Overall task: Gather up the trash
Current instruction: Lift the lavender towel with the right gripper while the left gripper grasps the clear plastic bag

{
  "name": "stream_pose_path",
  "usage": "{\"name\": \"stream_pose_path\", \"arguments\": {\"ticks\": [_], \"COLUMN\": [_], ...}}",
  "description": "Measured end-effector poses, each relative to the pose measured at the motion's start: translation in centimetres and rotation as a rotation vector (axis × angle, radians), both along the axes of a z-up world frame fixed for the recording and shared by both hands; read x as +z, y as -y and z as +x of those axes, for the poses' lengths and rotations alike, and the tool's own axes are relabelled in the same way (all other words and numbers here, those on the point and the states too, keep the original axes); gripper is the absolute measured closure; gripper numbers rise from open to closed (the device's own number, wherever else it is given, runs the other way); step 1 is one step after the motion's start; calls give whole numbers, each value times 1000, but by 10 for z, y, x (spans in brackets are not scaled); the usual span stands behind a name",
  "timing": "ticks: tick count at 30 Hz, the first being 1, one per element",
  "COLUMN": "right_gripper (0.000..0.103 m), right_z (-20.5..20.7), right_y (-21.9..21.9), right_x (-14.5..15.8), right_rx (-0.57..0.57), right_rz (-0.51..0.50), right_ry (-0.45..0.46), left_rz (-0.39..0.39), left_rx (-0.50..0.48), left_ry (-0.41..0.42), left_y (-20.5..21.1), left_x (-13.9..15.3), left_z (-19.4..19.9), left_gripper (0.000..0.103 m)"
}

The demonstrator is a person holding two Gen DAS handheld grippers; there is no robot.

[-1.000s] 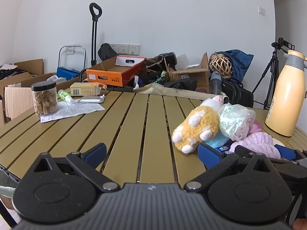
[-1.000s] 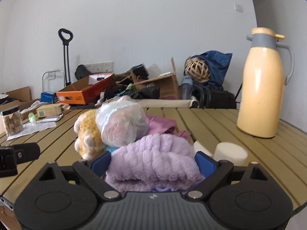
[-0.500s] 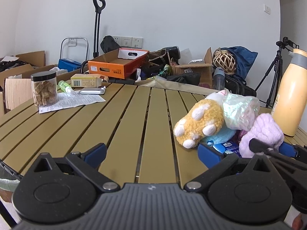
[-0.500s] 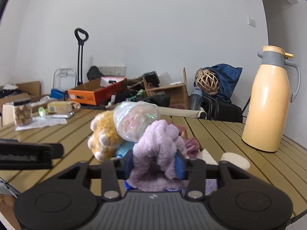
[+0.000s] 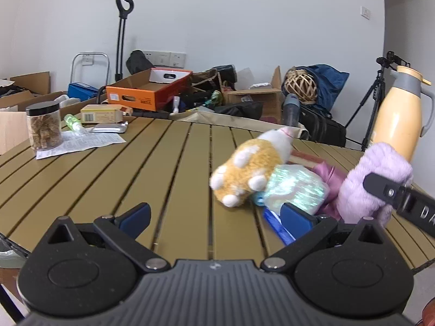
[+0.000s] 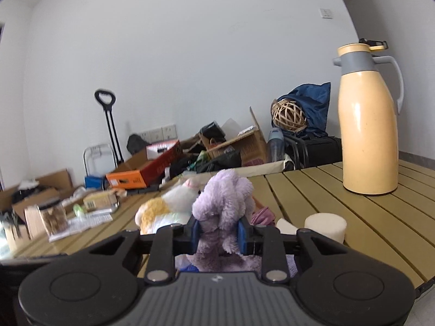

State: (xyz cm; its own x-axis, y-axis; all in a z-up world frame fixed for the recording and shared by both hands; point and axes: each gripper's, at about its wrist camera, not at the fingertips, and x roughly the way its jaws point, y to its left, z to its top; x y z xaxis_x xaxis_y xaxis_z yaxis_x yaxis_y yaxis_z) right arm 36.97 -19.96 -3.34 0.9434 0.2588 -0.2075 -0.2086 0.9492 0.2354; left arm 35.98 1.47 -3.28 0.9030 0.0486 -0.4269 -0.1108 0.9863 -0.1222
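Fluffy lilac cloth (image 6: 223, 206) bunches between the right gripper (image 6: 218, 235) jaws clamped on it; left gripper (image 5: 214, 214) jaws apart

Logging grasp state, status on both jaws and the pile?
Right gripper shut on purple fuzzy cloth. Left gripper open, empty. Plush toy and plastic bag left on table.

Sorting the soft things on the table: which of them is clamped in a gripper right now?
The fluffy lilac cloth, pinched in the right gripper. The orange-and-white plush toy and the crumpled iridescent bag lie free on the table.
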Motion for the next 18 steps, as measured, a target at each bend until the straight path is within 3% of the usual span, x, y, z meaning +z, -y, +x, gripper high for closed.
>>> {"name": "stream_pose_path", "arguments": {"ticks": [8, 18], "right_gripper": [77, 77], "right_z": [-2, -6], "right_y": [25, 57], "right_x": [1, -2], "right_rx": [-26, -107], "right_rz": [70, 70], "right_ry": [12, 20], "left_rz": [0, -16], "left_rx": [-45, -59], "left_ry": [5, 21], "left_y": [20, 38], "left_x": [-5, -11], "left_z": [4, 21], "left_gripper": [0, 0]}}
